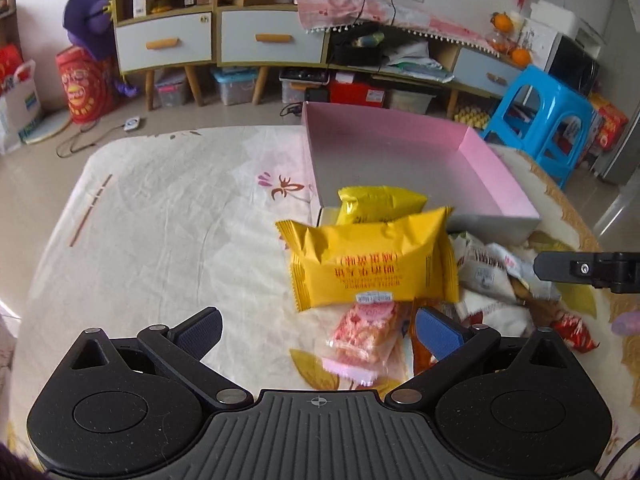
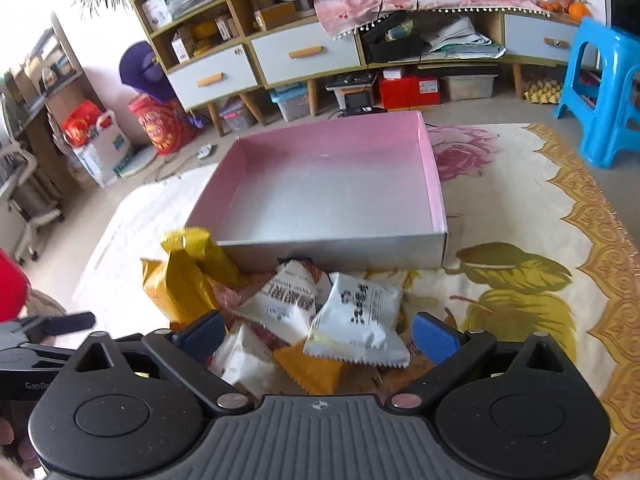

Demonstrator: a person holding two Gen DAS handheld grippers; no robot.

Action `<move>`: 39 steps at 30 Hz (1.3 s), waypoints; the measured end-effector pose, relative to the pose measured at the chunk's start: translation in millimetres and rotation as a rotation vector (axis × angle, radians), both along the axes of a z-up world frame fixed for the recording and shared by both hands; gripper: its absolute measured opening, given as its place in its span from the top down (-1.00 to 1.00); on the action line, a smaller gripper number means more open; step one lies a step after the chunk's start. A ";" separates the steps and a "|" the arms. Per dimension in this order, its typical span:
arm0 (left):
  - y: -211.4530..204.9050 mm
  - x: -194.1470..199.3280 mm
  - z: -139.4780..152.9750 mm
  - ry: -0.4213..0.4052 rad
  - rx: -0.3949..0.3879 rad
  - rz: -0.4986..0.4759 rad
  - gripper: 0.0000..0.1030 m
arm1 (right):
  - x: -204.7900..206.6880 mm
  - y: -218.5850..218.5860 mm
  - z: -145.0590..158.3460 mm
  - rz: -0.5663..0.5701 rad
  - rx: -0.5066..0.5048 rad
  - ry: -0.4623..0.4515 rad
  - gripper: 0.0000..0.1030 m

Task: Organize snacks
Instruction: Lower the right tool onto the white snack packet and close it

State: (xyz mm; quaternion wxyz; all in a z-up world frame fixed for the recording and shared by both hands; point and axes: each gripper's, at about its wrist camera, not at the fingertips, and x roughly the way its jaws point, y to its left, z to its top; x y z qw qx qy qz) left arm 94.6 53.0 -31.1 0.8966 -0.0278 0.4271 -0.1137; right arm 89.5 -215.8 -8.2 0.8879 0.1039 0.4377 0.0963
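An empty pink box sits on the cloth-covered table; it also shows in the right wrist view. A pile of snack packets lies in front of it. In the left wrist view a yellow packet lies on top, a second yellow packet behind it, and a pink clear-wrapped snack nearest. My left gripper is open and empty above the pink snack. In the right wrist view my right gripper is open over white packets, a second white packet and yellow ones.
Low cabinets with drawers stand behind the table. A blue plastic stool is at the right. Bags and boxes sit on the floor at the left. The right gripper's finger shows at the left wrist view's right edge.
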 end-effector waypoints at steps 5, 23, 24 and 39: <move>-2.0 12.8 -6.1 -0.021 -0.080 -0.042 -0.97 | 5.2 -15.6 -1.6 -0.002 0.092 0.003 -0.69; -24.8 30.9 -8.1 -0.106 -0.106 -0.062 -1.00 | 28.9 -35.0 -29.3 -0.098 0.128 0.093 -0.35; -25.5 32.8 -9.4 -0.100 -0.111 -0.053 -1.00 | 28.9 -35.0 -29.6 -0.098 0.131 0.095 -0.35; -17.7 35.0 -18.9 -0.080 -0.182 0.012 -0.95 | 31.2 -26.0 -37.5 -0.106 0.082 0.109 -0.19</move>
